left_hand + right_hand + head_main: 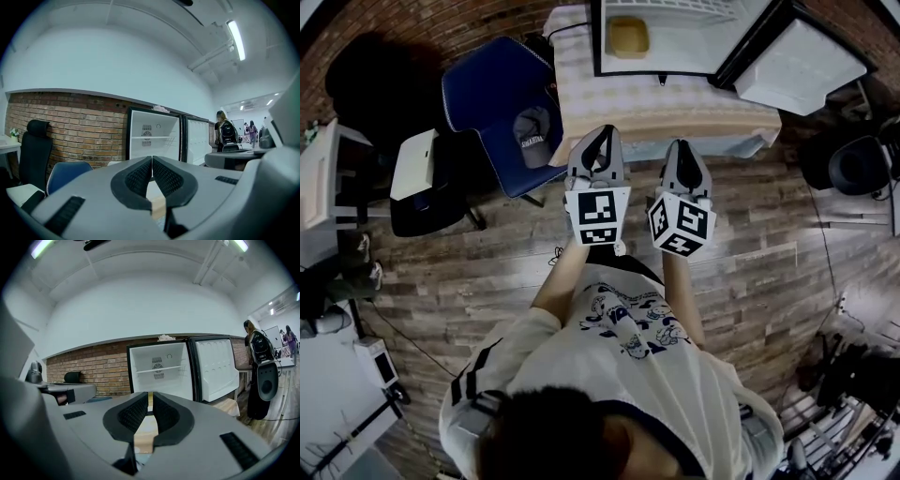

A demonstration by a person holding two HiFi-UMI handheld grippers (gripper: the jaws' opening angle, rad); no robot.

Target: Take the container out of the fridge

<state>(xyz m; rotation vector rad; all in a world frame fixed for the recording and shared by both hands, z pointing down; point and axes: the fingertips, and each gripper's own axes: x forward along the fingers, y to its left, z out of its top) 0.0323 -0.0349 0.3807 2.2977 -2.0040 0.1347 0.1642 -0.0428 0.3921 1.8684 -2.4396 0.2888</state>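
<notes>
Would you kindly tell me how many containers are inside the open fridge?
1: a yellowish container sits low in the fridge, toward its left side in the head view. The shelf above looks bare; more might be hidden.

I count one fridge [675, 42] at twelve o'clock, with one container [628, 37] inside. One blue chair [487, 84] at eleven carries one cap [532, 127].

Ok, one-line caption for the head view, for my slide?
Left gripper and right gripper side by side before the open fridge, yellow container inside.

Grey grippers [602, 133] [683, 145], white T-shirt [623, 352] (cartoon print)
</notes>
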